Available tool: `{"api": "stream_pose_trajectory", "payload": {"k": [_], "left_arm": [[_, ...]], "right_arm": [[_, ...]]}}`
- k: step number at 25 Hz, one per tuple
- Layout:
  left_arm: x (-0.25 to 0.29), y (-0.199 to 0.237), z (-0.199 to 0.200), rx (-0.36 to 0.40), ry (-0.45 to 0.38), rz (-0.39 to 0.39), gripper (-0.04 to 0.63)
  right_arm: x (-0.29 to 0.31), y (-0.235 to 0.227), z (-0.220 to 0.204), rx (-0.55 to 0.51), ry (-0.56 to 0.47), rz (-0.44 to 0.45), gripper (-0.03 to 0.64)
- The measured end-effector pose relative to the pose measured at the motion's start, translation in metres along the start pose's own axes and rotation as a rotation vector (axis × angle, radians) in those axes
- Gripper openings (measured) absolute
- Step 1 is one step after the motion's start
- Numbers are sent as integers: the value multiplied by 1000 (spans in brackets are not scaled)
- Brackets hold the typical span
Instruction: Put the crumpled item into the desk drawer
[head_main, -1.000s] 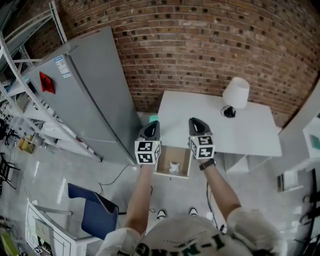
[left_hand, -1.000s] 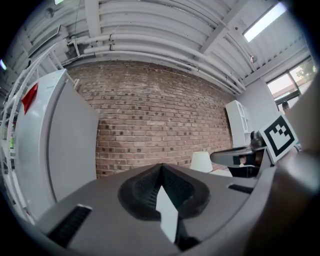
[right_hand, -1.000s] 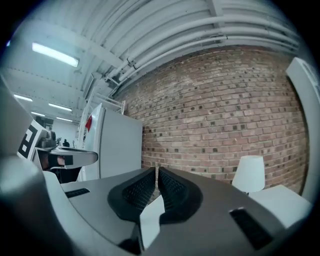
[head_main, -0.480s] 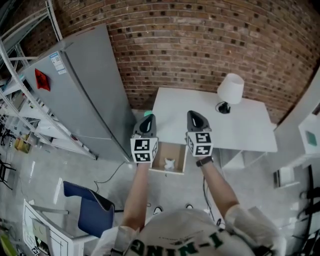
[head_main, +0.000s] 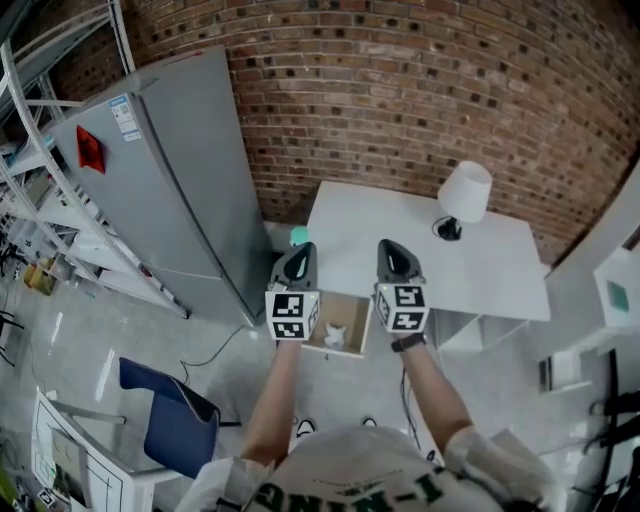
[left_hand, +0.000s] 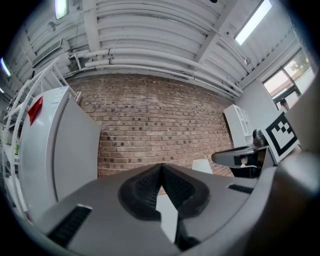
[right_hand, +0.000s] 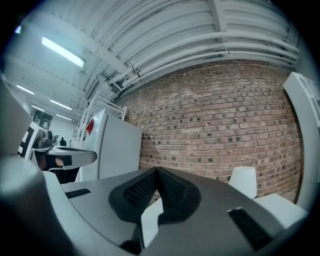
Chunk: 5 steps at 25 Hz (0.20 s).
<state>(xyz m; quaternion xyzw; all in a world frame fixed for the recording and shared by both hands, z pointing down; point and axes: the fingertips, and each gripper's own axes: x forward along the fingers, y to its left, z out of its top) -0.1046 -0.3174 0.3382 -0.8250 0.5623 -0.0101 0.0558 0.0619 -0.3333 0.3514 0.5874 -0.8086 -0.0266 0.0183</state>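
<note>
since the earlier frame both hand-held grippers have been raised a little, side by side; the paper has stayed in the drawer. the left hand-held gripper (left_hand: 161, 167) is seen with its jaws brought together and nothing between them. the right hand-held gripper (right_hand: 157, 170) is likewise fully closed and empty.

just below and between them the drawer (head_main: 337, 350) is left pulled out from the counter (head_main: 480, 270), and the paper (head_main: 334, 335), white and crumpled, is lying inside it. it is judged to be light, soft and easily squashed, not fragile and not slippery. it could be pinched anywhere across its bulk with a gentle squeeze.

further out, a small label (head_main: 124, 115) is fixed to the fridge (head_main: 180, 200), too small to be read, with a red mark (head_main: 90, 150) beside it. only black-and-white squares are carried on the gripper cubes. the print on the shirt (head_main: 350, 490) is cut off.
</note>
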Motion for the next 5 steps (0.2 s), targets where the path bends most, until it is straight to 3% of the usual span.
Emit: {"api": "stream_pose_trajectory", "payload": {"k": [5], "left_arm": [[-9,0,-3,-1,-4,7,-5]], "right_arm": [[-8,9,-9,20,11,17,3]]}}
